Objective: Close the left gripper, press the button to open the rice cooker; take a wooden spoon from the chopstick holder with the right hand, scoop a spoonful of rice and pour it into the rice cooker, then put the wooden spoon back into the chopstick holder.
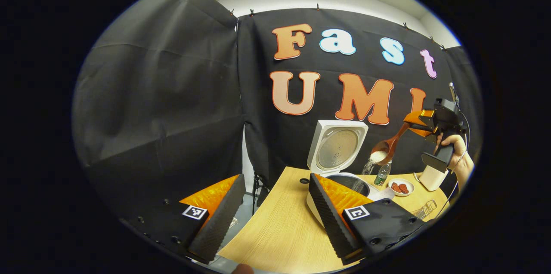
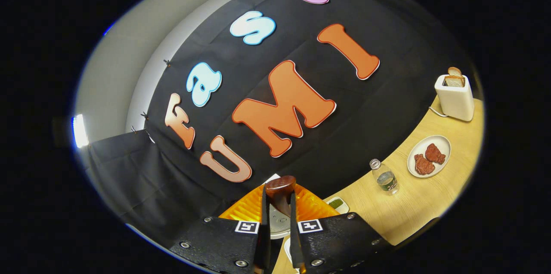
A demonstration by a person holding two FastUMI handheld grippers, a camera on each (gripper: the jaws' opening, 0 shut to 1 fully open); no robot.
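Two grippers work over a wooden bench. In the left gripper view, the left gripper hangs low at the bench's near curved edge, jaws released and wide apart with nothing between them. Just beyond it stands the rice cooker, lid upright. The right gripper is raised above the far side of the bench, jaws clenched on the wooden spoon, which tilts over the open pot while rice spills down. Near the back edge stand a bottle, a plate of red pieces and a toaster, well apart.
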